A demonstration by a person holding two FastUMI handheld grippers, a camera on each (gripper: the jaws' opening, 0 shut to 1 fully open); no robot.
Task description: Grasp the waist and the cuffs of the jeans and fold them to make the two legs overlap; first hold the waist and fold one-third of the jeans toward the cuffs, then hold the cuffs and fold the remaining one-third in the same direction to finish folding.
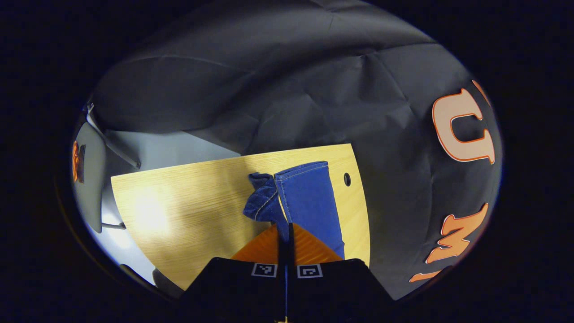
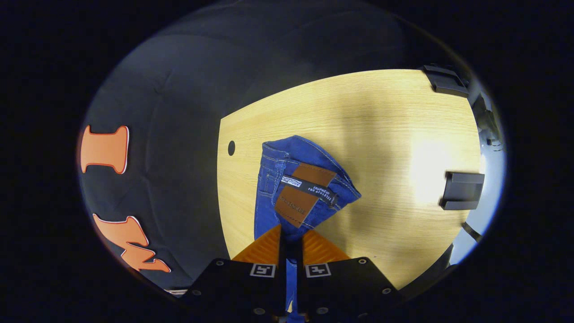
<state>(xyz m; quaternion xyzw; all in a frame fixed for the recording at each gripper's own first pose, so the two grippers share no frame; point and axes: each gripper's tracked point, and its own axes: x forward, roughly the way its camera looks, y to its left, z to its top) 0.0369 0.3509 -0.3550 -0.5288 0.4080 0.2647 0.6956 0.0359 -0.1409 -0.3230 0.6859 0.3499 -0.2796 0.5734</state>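
Both tongs on jeans edges.

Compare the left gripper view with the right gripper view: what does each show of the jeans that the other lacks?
Left gripper view: the cuff end of the jeans, both leg hems lifted off the table, with the left gripper clamped on the fabric.

Right gripper view: the waist end, with the brown patch on the waistband, pinched by the right gripper; a black bracket sits at the table's edge.

Both: blue denim held in closed jaws above the wooden table with its round hole.
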